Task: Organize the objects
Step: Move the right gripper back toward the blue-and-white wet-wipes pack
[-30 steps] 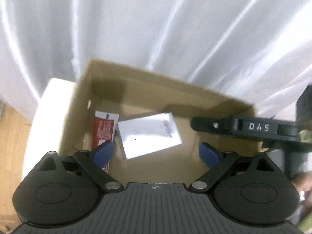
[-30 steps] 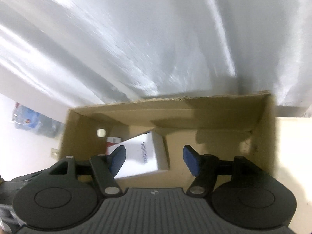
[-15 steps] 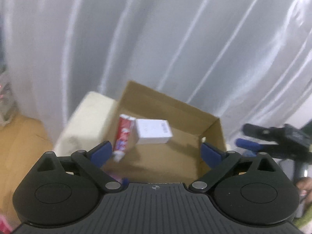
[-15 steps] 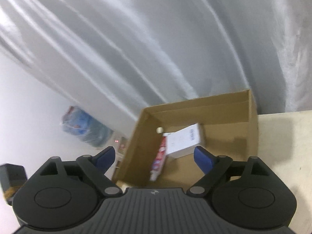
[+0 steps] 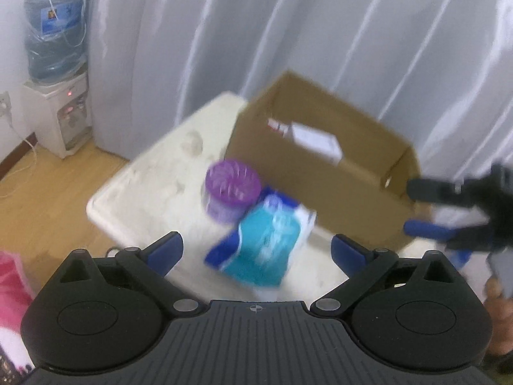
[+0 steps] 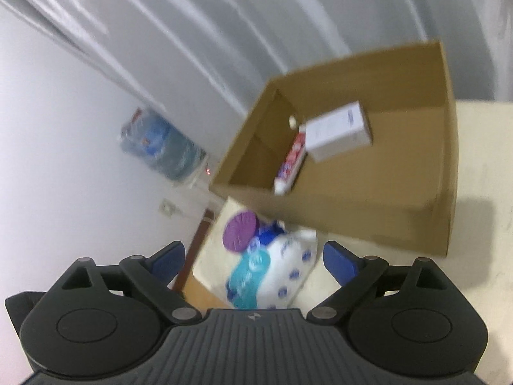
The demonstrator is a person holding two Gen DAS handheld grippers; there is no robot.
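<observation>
An open cardboard box point(image 5: 320, 173) point(image 6: 368, 205) stands on a cream table point(image 5: 154, 189). Inside lie a white carton point(image 6: 336, 131) point(image 5: 315, 139) and a red toothpaste tube point(image 6: 290, 163). In front of the box sit a purple-lidded round container point(image 5: 231, 189) point(image 6: 240, 231) and a teal-and-white tissue pack point(image 5: 266, 243) point(image 6: 272, 276). My left gripper point(image 5: 256, 250) is open and empty above the pack. My right gripper point(image 6: 253, 260) is open and empty, also above the pack; it shows at the right in the left wrist view point(image 5: 449, 211).
A white curtain point(image 5: 288, 32) hangs behind the table. A water dispenser with a blue bottle point(image 5: 54, 64) point(image 6: 160, 147) stands at the left on the wooden floor point(image 5: 41, 199). Something pink point(image 5: 12, 282) lies at the lower left.
Both grippers have pulled back and up from inside the box. The purple container and the tissue pack have come into view in front of it.
</observation>
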